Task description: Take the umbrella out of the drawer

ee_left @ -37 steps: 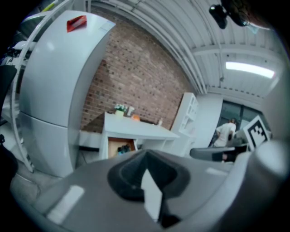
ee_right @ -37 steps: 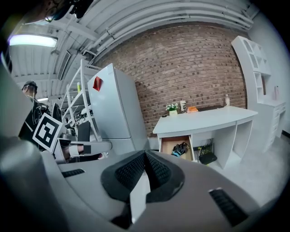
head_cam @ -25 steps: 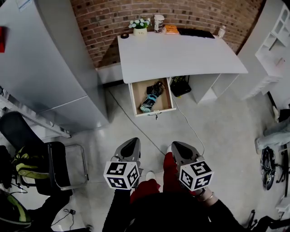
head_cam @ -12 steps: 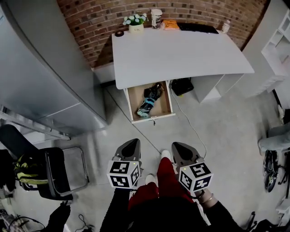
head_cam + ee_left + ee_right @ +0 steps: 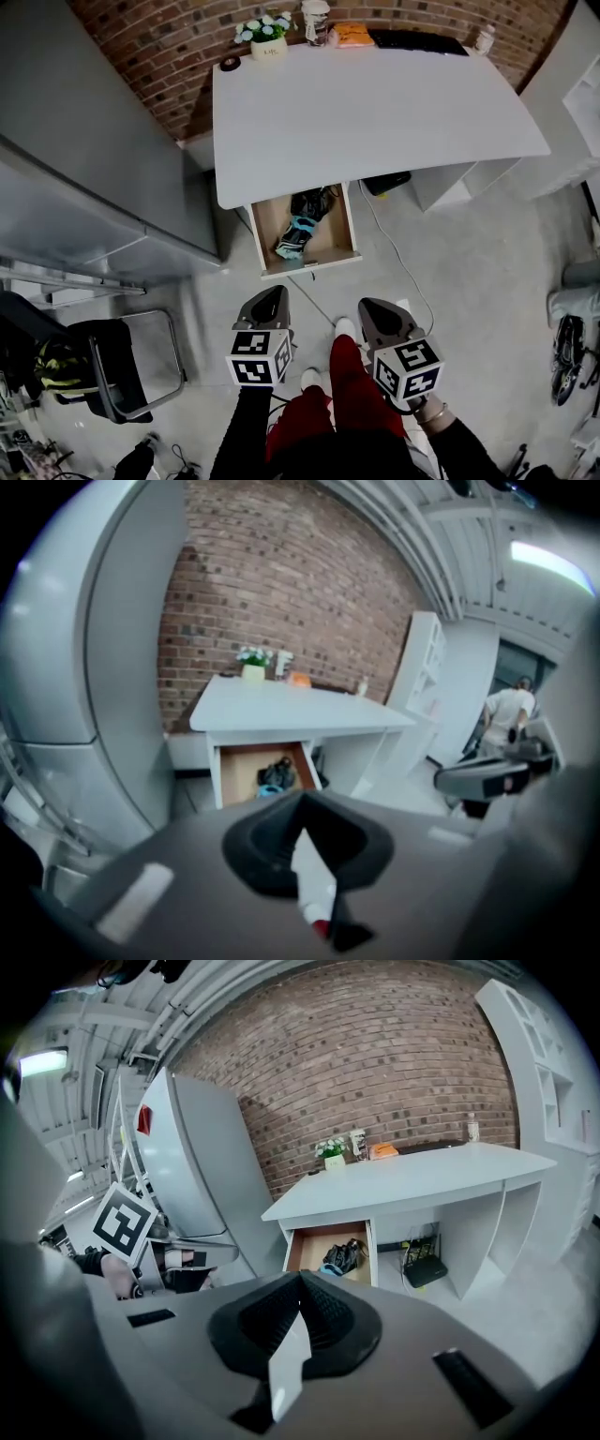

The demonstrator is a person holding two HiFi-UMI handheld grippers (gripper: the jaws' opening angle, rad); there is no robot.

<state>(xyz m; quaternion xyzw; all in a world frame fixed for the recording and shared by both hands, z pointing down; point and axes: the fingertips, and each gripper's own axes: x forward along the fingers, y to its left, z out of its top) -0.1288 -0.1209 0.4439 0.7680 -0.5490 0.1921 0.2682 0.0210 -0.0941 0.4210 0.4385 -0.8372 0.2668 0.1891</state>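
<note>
1. I judge the step in hand to be the approach. The drawer (image 5: 309, 264) under the white desk (image 5: 375, 103) already stands pulled open, and both of my tongs are well apart from it, out over the floor.
2. The umbrella (image 5: 302, 225), a folded black and turquoise bundle, lies slantwise inside the drawer, untouched.
3. My left gripper (image 5: 272, 295) has its jaws pressed together with nothing between them. My right gripper (image 5: 375, 309) is the same, closed and empty.
4. Next I would need to get close to the drawer front, spread one pair of jaws, reach down inside the drawer walls and close across the umbrella's body, not its loose strap.
5. I can read no brand or writing. The marker cubes (image 5: 258, 356) carry only black-and-white squares, and the label on the flower pot (image 5: 268, 49) is too small to make out.
</note>
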